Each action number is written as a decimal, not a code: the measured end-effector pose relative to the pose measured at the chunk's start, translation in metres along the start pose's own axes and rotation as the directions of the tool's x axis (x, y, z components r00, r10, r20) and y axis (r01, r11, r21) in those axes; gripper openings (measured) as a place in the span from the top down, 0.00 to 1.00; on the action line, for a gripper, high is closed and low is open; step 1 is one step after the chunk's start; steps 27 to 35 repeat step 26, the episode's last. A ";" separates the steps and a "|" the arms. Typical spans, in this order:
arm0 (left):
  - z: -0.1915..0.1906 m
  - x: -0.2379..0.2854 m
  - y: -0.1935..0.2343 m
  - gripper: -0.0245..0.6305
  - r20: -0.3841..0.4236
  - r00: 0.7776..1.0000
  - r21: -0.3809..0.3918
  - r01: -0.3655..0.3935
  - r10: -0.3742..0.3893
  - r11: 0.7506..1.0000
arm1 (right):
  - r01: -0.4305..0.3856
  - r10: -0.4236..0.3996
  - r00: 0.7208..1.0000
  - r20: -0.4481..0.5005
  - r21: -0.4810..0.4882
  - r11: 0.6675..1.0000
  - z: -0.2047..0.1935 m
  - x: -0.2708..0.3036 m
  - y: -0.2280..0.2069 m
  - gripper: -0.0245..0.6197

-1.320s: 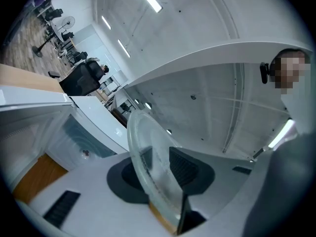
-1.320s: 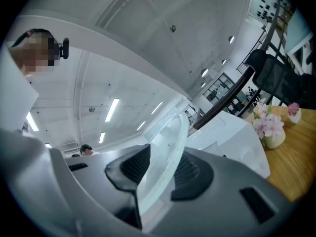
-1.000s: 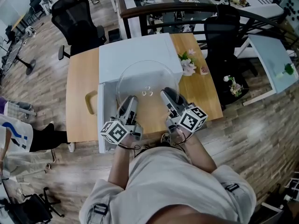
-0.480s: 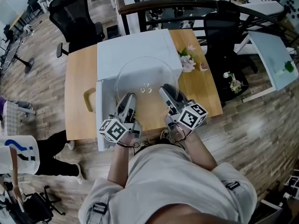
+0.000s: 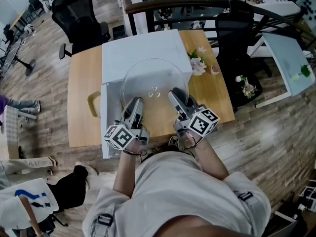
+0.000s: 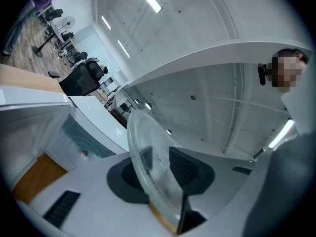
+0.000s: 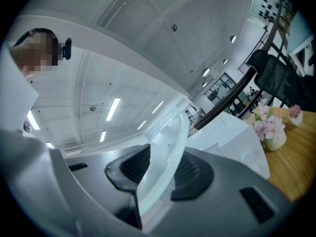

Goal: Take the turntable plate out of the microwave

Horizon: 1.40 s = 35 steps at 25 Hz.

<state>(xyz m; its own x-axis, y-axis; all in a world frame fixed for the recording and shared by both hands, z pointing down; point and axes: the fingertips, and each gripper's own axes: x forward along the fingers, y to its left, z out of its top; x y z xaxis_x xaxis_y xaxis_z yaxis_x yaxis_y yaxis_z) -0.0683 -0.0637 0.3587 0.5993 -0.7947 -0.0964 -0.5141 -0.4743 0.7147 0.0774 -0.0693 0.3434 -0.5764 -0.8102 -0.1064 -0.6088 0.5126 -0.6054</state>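
The clear glass turntable plate (image 5: 154, 78) hangs level in front of the white microwave (image 5: 138, 48), above the wooden table (image 5: 83, 98). My left gripper (image 5: 134, 105) is shut on its near left rim. The right gripper (image 5: 176, 97) is shut on its near right rim. In the left gripper view the plate (image 6: 146, 147) stands edge-on between the dark ribbed pads of my left gripper (image 6: 158, 163). The right gripper view shows the plate (image 7: 170, 144) clamped the same way in my right gripper (image 7: 160, 168).
The microwave door (image 5: 104, 120) swings open to the left, near the table's front edge. A small vase of flowers (image 5: 198, 65) stands on the table right of the microwave. Black office chairs (image 5: 79, 16) and a dark railing (image 5: 197, 4) lie beyond the table.
Both grippers and the plate have kept still. A person on the floor at the far left has walked down toward the lower left corner.
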 end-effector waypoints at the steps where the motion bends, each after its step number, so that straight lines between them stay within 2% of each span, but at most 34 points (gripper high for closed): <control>1: 0.000 0.000 0.000 0.76 0.001 1.000 -0.001 0.000 0.000 1.000 | -0.001 0.001 1.000 -0.001 -0.002 1.000 0.000 0.000 0.000 0.76; 35: -0.002 0.003 0.001 0.76 0.000 1.000 -0.005 -0.005 0.005 1.000 | -0.003 0.003 1.000 -0.006 -0.002 1.000 -0.001 0.001 -0.005 0.76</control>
